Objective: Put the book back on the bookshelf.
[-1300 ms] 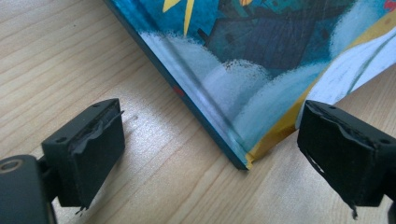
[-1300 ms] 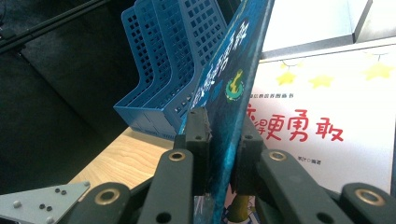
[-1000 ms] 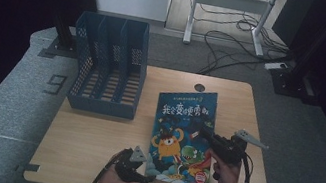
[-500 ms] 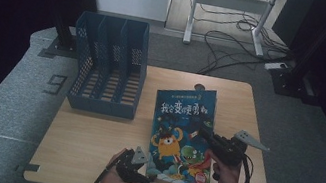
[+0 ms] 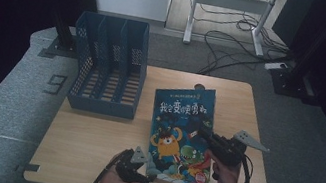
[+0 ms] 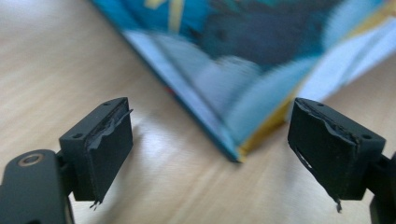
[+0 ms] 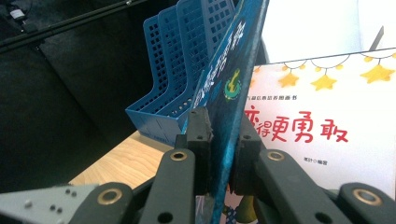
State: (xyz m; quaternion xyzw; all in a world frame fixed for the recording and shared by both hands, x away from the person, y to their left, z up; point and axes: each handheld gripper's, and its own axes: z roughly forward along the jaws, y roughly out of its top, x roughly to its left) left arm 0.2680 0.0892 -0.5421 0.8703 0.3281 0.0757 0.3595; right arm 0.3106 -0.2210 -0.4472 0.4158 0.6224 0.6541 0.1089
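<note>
At the bottom centre of the high view, the left gripper (image 5: 149, 174) lies low on the one table (image 5: 93, 130), jaws spread wide, just beside the near corner of the one book (image 5: 180, 125). At lower right, the right gripper (image 5: 204, 132) pinches the book's front cover, lifted open. Farther up, at centre left, stands one blue file rack (image 5: 108, 61) with three slots.

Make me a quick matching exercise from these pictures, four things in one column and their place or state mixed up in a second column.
Things:
1. left gripper
2. right gripper
3. file rack
4. book

States:
A. clamped on the front cover
B. front cover lifted
C. jaws open at the book's near corner
D. standing on the table's far left

Pairs: 1-C, 2-A, 3-D, 4-B
</note>
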